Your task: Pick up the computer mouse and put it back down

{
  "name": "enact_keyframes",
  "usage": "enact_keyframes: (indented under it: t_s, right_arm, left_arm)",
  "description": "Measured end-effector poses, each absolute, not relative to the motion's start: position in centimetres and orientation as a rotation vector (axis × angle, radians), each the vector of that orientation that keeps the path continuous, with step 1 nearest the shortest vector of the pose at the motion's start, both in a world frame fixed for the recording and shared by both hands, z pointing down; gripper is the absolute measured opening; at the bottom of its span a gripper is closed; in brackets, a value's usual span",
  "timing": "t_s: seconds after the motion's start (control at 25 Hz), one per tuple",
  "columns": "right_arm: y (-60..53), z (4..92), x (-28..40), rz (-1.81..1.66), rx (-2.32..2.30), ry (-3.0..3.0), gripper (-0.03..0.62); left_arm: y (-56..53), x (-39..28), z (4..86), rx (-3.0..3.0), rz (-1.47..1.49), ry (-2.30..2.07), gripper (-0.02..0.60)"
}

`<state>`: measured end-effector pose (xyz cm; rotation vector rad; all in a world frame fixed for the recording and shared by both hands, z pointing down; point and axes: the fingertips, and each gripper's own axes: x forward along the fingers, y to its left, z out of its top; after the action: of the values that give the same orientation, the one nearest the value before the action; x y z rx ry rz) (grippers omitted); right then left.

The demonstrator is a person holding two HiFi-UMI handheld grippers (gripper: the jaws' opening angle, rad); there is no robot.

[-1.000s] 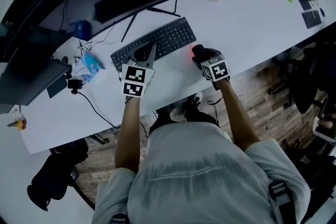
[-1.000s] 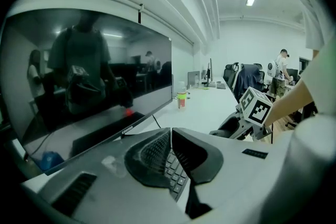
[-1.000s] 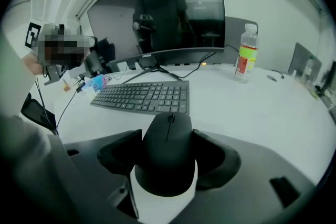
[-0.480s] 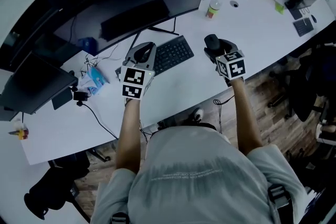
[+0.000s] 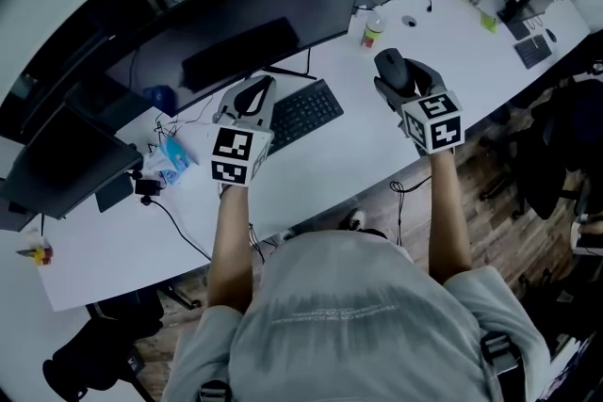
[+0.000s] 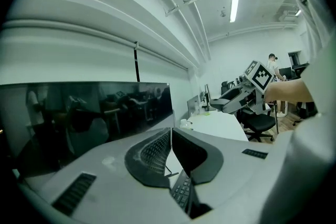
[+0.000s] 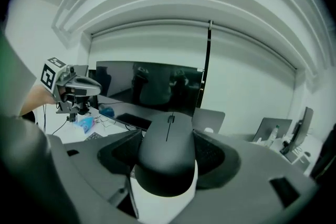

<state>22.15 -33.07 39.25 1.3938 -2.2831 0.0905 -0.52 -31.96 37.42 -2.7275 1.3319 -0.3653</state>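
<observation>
computer mouse (image 7: pixel 168 147) clamped by its sides in right gripper (image 5: pixel 402 78), held above desk (image 5: pixel 358 155), right of keyboard (image 5: pixel 303 111). Likely light, rigid, smooth shell that may slip; side grip suits. Left gripper (image 5: pixel 252 97): jaws together, empty, above keyboard's left end.

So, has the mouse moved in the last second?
Yes. The mouse, in the right gripper, was beside the keyboard; now it is lifted away, nearer the bottle.
</observation>
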Motion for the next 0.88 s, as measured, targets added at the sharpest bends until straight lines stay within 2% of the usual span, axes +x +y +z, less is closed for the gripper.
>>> enact_keyframes:
  t_s: [0.36, 0.88]
  right_arm:
    - [-30.1, 34.9, 21.8, -0.024, 1.401, -2.334, 0.304]
    - [-28.2, 33.9, 23.4, -0.035, 1.476, -2.302, 0.304]
  left_arm:
    - [-30.6, -0.2, 33.7, -2.720, -0.273, 1.270, 0.015]
    - [-31.0, 1.5, 33.8, -2.731, -0.287, 1.190, 0.015]
